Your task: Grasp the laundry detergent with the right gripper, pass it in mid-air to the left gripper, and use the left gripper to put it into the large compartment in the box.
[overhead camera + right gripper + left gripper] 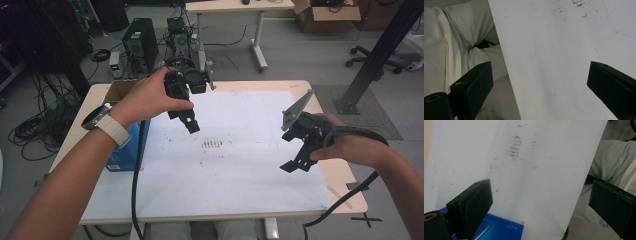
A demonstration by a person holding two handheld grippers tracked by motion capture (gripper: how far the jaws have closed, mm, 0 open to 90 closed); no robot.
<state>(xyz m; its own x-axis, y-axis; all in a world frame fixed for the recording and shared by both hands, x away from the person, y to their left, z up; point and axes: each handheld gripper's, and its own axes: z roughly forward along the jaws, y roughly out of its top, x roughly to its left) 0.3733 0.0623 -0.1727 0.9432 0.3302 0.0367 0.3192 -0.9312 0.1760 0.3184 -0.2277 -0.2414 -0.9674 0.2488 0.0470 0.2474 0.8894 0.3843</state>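
1. High view: the left tongs (191,125) are held in the air above the far left part of the white sheet (240,175) that covers the tabletop (345,187). The left hand (150,97) grips their body; the jaws point down toward the sheet and carry nothing.
2. High view: the right tongs (294,162) are held above the right part of the sheet by the right hand (345,145), jaws pointing down and to the left, empty. The two tongs are well apart.
3. High view: a blue box (122,150) lies at the left edge of the tabletop, under the left forearm, nearest to the left tongs. A patch of dark smudges (212,144) marks the sheet between the two tongs.
4. Left gripper view: both jaws stand wide apart with nothing between them. Below them lie the white sheet (544,182) with the smudges (515,147), and a corner of the blue box (499,230) just beside the left-hand jaw.
5. Right gripper view: the jaws are spread wide and empty, above the white sheet (554,62) near its edge; the person's light clothing (461,42) lies beyond that edge.
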